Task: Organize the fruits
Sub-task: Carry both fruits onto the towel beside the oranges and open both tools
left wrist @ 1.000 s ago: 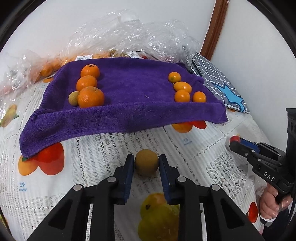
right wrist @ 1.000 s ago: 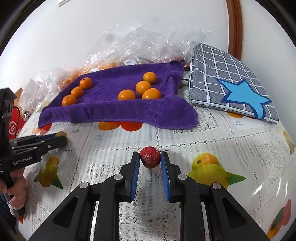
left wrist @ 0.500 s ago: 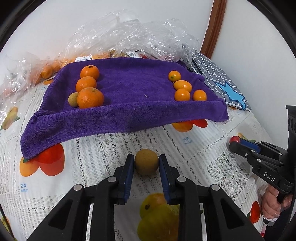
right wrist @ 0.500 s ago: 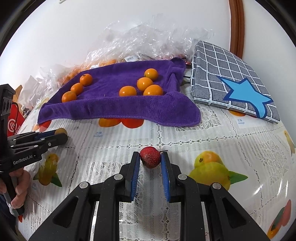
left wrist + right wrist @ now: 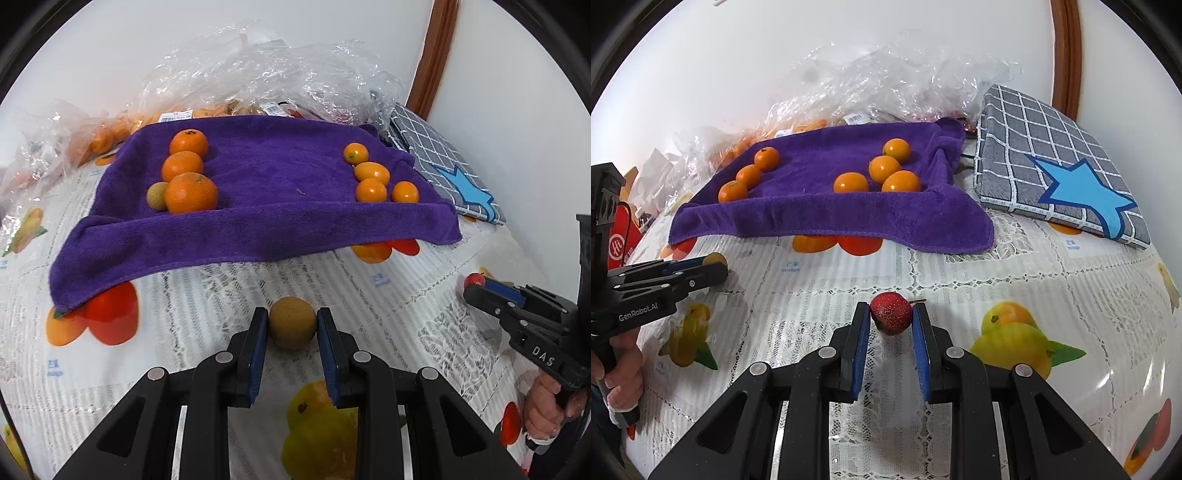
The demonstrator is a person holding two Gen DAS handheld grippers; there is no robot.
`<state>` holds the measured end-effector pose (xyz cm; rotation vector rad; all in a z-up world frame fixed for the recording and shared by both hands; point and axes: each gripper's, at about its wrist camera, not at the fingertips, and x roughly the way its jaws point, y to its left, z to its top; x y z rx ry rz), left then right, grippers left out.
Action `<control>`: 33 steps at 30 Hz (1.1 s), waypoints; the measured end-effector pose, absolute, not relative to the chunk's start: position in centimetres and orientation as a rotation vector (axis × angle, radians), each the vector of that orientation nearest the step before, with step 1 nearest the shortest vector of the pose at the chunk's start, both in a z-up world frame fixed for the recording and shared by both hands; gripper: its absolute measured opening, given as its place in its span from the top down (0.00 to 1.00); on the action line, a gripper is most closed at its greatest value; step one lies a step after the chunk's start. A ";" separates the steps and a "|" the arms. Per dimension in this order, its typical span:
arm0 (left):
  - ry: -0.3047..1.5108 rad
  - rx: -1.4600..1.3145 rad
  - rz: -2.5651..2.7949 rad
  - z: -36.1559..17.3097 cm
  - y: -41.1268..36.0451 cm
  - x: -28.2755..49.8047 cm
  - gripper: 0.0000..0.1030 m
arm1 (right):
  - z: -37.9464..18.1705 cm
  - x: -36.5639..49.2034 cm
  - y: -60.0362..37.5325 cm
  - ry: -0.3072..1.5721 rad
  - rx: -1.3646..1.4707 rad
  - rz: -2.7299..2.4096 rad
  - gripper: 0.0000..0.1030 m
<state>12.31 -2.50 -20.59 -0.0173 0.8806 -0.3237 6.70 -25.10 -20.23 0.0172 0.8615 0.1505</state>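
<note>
My left gripper (image 5: 291, 325) is shut on a round tan fruit (image 5: 292, 328) and holds it above the tablecloth, short of the purple towel (image 5: 258, 229). My right gripper (image 5: 891, 317) is shut on a small red speckled fruit (image 5: 891, 318) with a stem. On the towel, three oranges (image 5: 190, 192) and a small tan fruit (image 5: 158, 196) sit at the left; several small oranges (image 5: 371, 190) sit at the right. The right gripper also shows in the left wrist view (image 5: 476, 284), and the left gripper shows in the right wrist view (image 5: 716, 264).
Crumpled clear plastic bags (image 5: 266, 81) with more fruit lie behind the towel against the wall. A grey checked cushion with a blue star (image 5: 1060, 166) lies at the right. The fruit-print lace tablecloth (image 5: 997, 258) covers the table.
Both grippers have moved slightly closer to the towel, each still holding its fruit. Nothing on the towel has moved.
</note>
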 end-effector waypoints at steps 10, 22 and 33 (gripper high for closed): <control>0.845 -0.079 -0.256 -16.3 1.6 14.0 0.75 | -17.2 9.3 -23.1 0.823 0.013 0.219 0.78; 0.782 -0.142 -0.159 -11.6 6.2 19.4 0.75 | -13.4 17.9 -23.4 0.766 -0.025 0.217 0.78; 0.839 -0.167 -0.209 -13.7 4.0 24.8 0.75 | -18.1 25.5 -24.3 0.902 0.061 0.219 0.77</control>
